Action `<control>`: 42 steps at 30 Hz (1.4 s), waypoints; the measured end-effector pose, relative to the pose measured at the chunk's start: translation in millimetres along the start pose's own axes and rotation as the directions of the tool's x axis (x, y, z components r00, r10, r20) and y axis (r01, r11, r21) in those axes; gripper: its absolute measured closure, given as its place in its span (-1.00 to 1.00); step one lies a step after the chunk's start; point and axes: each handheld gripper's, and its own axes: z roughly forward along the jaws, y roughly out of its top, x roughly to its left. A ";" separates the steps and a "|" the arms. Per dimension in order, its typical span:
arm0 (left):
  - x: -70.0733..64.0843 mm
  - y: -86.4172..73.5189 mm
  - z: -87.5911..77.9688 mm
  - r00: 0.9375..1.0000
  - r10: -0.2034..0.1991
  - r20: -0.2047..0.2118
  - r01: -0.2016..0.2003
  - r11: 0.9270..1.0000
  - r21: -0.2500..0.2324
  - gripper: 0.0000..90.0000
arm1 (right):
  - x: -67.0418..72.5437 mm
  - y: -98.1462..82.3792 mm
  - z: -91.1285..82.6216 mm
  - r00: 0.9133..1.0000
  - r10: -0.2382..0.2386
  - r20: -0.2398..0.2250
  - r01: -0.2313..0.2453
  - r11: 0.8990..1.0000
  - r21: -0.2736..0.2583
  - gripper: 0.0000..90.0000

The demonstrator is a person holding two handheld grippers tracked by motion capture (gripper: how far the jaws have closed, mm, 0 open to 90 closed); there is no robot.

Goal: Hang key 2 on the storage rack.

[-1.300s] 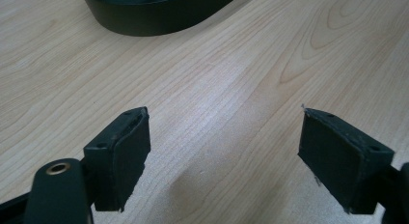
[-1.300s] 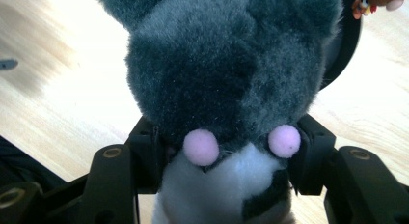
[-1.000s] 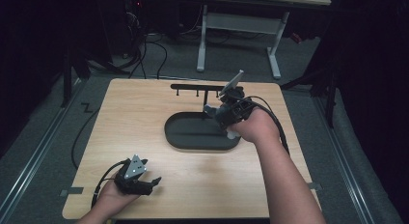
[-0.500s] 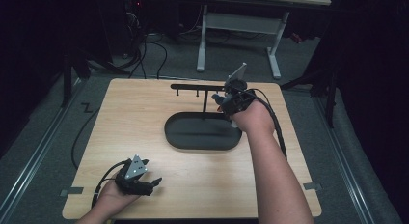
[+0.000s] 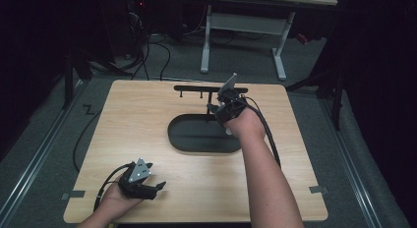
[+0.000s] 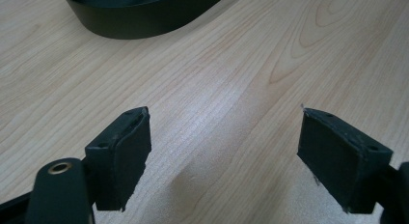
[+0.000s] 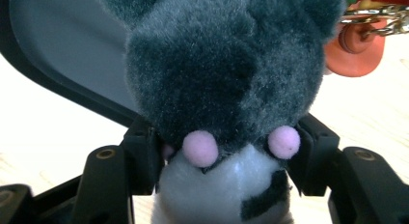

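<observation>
Grey-and-white plush toy with two small pink pom-poms sits between the jaws of the right hand-held gripper, its fuzzy body running straight out along the jaws, away from the hand. Those jaws have just been opening, yet the black pads still flank the toy's pale lower part closely on both sides; I judge it still lightly gripped rather than let go. In the high view that hand-held gripper hangs over the far right end of the black oval tray, just near the thin black rack with small hooks at the far edge of the pale wooden desk. In the right gripper view the tray's dark floor lies beyond the toy to the left, and an orange piece on a metal chain shows at upper right. The left hand-held gripper rests at the near left corner of the desk, jaws spread wide with nothing between them, well apart from the toy; the right hand is plainly nearer
</observation>
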 end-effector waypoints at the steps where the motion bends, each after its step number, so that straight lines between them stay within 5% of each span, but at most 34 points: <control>1: 0.0 0.0 0.0 1.000 0.000 0.000 0.000 1.000 0.000 -0.56 | 0.0 0.0 0.0 1.000 0.000 0.000 0.000 1.000 0.000 -0.15; 10: -1.3 -2.5 -0.8 1.000 -0.005 -0.004 0.005 1.000 0.005 -0.56 | -0.8 -16.1 7.3 1.000 0.000 0.008 0.001 0.998 -0.062 -0.38; 19: 0.6 -6.2 -5.5 1.000 -0.022 -0.016 0.022 1.000 0.002 -0.57 | -8.9 -34.1 5.4 1.000 0.005 -0.002 -0.005 0.992 -0.125 -0.39; 29: -0.3 -5.3 0.5 1.000 -0.022 -0.003 0.022 1.000 0.010 -0.57 | -10.3 -82.7 22.1 0.998 -0.061 -0.014 0.057 0.980 -0.190 -0.37; 35: -1.1 -3.1 4.0 1.000 -0.018 0.007 0.018 1.000 0.014 -0.57 | -12.1 -109.2 39.0 0.998 -0.054 -0.029 0.047 0.979 -0.199 -0.39; 39: -3.9 -2.7 7.0 1.000 -0.008 0.006 0.008 1.000 0.021 -0.57 | -15.2 -132.4 51.8 0.998 -0.048 -0.047 0.035 0.969 -0.246 -0.34; 42: -5.7 -2.2 9.4 1.000 -0.003 0.009 0.003 1.000 0.024 -0.57 | -15.9 -152.5 60.2 0.997 -0.034 -0.074 0.010 0.951 -0.308 -0.32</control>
